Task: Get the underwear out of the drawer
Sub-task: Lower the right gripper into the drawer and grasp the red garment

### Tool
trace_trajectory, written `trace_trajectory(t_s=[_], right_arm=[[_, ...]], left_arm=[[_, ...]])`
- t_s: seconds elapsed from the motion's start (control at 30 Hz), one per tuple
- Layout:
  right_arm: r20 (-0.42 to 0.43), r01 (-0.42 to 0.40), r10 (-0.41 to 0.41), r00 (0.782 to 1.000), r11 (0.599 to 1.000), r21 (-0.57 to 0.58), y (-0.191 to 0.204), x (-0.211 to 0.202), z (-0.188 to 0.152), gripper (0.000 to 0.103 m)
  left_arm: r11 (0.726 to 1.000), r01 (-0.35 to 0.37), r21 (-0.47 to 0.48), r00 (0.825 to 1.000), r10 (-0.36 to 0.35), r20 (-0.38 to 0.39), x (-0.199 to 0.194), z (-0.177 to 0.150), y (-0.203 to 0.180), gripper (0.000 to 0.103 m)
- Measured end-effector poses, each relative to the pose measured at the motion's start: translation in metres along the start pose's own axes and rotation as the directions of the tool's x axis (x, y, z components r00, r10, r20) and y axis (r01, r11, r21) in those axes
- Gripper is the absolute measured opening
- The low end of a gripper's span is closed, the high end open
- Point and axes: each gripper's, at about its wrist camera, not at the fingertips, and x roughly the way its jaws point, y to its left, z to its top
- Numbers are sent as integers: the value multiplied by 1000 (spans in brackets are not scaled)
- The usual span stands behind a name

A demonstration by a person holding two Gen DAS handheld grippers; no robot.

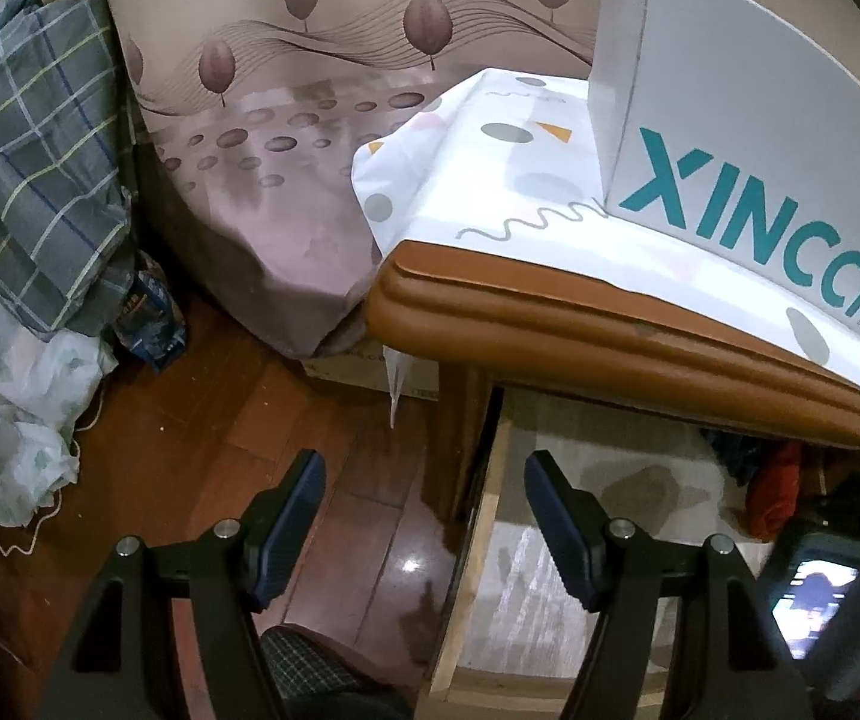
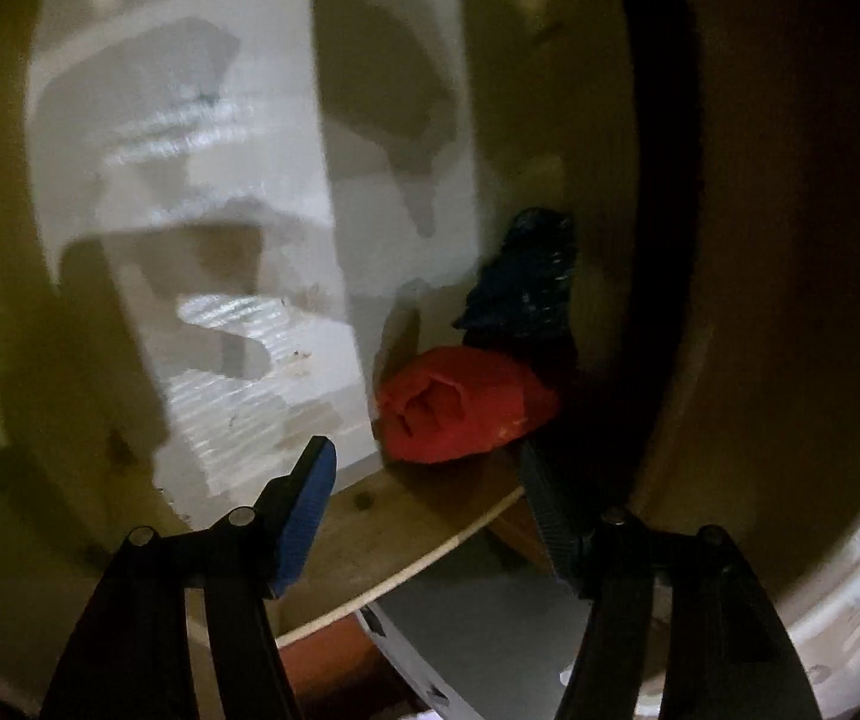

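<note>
The right gripper (image 2: pixel 424 468) hangs over the near edge of the open drawer (image 2: pixel 370 516), its two fingers apart with nothing between them; the blue-padded finger (image 2: pixel 310 516) is on the left and the darker finger (image 2: pixel 550 522) on the right. Just beyond the fingertips, slightly right of centre, lies a piece of red underwear (image 2: pixel 466 402), rolled into a loose bundle whose open end faces the camera and shows a dark hollow in the folds. It rests on the drawer floor near the front right corner, not touched by either finger. Touching it on the far side is a dark blue-black garment (image 2: pixel 520 282), crumpled and partly in shadow against the drawer's right wall. The rest of the drawer floor, to the left, is pale and bare with shadows across it.

The left gripper (image 1: pixel 424 516) is also apart and holds nothing, poised above the drawer's left wall (image 1: pixel 478 540). Farther right in that view the red bundle shows under the brown tabletop (image 1: pixel 550 324). On the table lie a white patterned cloth (image 1: pixel 490 180) and a grey box (image 1: pixel 748 138) lettered XINCCI. To the left are the wooden floor (image 1: pixel 220 432), a bed with leaf-print bedding (image 1: pixel 286 120) and a plaid blanket (image 1: pixel 28 180).
</note>
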Motion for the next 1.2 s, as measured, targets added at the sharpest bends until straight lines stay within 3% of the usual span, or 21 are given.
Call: trace_trajectory(t_s=[0.23,0.3,0.43,0.63,1.03,1.2], right_arm=[[-141,42,-61,988,990,-137,19,34,20,71],[-183,22,-59,981,980,-197,25,42,22,71],[-199,9,-74,977,951,-309,34,47,25,88],[-216,8,-106,971,912,-411,36,53,33,88],[-291,34,-243,925,818,-574,50,90,37,89],[-315,11,-234,920,819,-574,47,91,38,91]], left_arm=[[1000,7,6,1000,-7,-15,3,0,0,71],[1000,2,9,1000,-2,-14,3,-1,0,71],[1000,13,9,1000,-13,-24,4,-2,-1,71],[1000,15,13,1000,-15,-24,4,-1,-2,71],[1000,28,5,999,-28,-33,4,-1,1,71],[1000,28,15,999,-27,-32,4,-1,1,71]])
